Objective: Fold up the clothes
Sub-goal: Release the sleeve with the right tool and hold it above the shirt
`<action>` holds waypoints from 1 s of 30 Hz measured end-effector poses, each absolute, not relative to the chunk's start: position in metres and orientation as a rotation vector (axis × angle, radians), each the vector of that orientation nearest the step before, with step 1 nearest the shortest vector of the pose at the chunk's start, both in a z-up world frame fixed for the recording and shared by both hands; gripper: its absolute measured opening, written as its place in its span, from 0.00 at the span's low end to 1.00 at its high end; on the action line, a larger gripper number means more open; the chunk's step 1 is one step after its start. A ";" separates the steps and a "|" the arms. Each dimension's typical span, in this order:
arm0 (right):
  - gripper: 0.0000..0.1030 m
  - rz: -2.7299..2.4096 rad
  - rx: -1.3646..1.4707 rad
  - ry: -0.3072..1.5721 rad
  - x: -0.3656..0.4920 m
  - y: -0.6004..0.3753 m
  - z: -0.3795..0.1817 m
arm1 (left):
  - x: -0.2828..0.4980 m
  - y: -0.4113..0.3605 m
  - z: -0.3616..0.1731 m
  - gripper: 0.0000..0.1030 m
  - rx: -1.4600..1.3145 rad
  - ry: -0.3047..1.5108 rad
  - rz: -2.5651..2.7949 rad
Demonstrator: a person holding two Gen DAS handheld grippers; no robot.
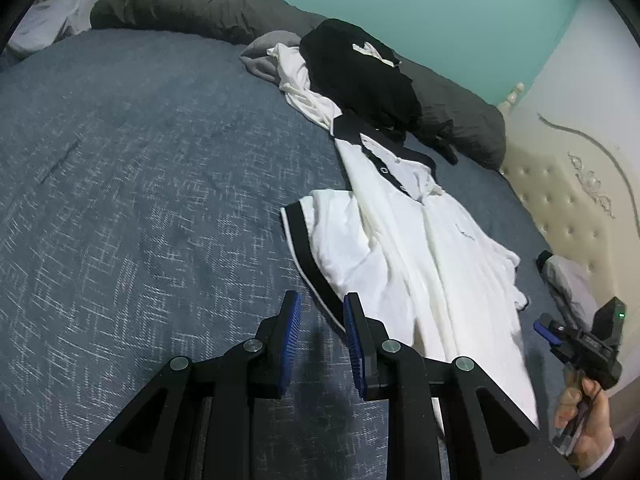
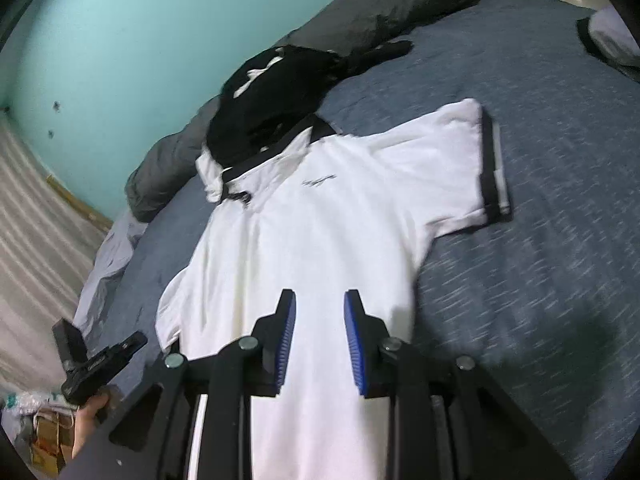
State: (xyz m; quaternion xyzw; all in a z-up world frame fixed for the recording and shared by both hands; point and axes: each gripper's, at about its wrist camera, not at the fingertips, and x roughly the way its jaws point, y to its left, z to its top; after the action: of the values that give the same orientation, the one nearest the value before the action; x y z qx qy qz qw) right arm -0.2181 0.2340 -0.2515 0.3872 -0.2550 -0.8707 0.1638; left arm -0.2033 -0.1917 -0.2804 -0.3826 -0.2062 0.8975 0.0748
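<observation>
A white polo shirt (image 1: 420,248) with a black collar and black cuffs lies face up on the blue-grey bed cover (image 1: 140,180). My left gripper (image 1: 322,300) hovers open just above the cover beside the black sleeve cuff (image 1: 308,252), with nothing between its pads. In the right wrist view my right gripper (image 2: 320,296) stands open over the lower body of the shirt (image 2: 320,220), and it too is empty. One sleeve (image 2: 472,160) lies spread out to the right. Each gripper shows in the other's view, held by a hand: the right gripper (image 1: 552,334) and the left gripper (image 2: 128,344).
A black garment (image 1: 360,72) lies crumpled at the shirt's collar, over another white garment (image 1: 300,80). A dark grey duvet (image 1: 180,4) runs along the teal wall. A cream tufted headboard (image 1: 568,200) stands at the right. Bare cover stretches to the left of the shirt.
</observation>
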 end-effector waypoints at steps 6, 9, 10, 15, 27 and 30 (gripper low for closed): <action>0.24 -2.439 1.089 -0.740 -0.227 0.227 -0.248 | -0.210 -0.190 -0.282 0.23 -1.174 -0.587 2.706; 0.25 -2.437 1.045 -0.751 -0.230 0.227 -0.245 | -0.214 -0.192 -0.285 0.23 -1.184 -0.627 2.690; 0.25 -2.434 1.047 -0.749 -0.230 0.227 -0.246 | -0.217 -0.193 -0.285 0.23 -1.195 -0.628 2.696; 0.25 -2.391 1.090 -0.821 -0.235 0.231 -0.260 | -0.233 -0.198 -0.284 0.23 -1.219 -0.639 2.694; 0.25 -2.378 1.038 -0.883 -0.235 0.241 -0.252 | -0.281 -0.208 -0.298 0.35 -1.324 -0.816 2.588; 0.25 -2.379 1.034 -0.906 -0.236 0.246 -0.252 | -0.292 -0.210 -0.303 0.35 -1.338 -0.833 2.575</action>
State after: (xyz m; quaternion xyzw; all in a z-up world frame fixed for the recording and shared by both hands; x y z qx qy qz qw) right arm -0.2358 0.2457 -0.2524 0.3692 -0.3234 -0.8490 0.1958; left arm -0.2924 -0.2095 -0.3031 -0.4422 -0.2755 0.8513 0.0612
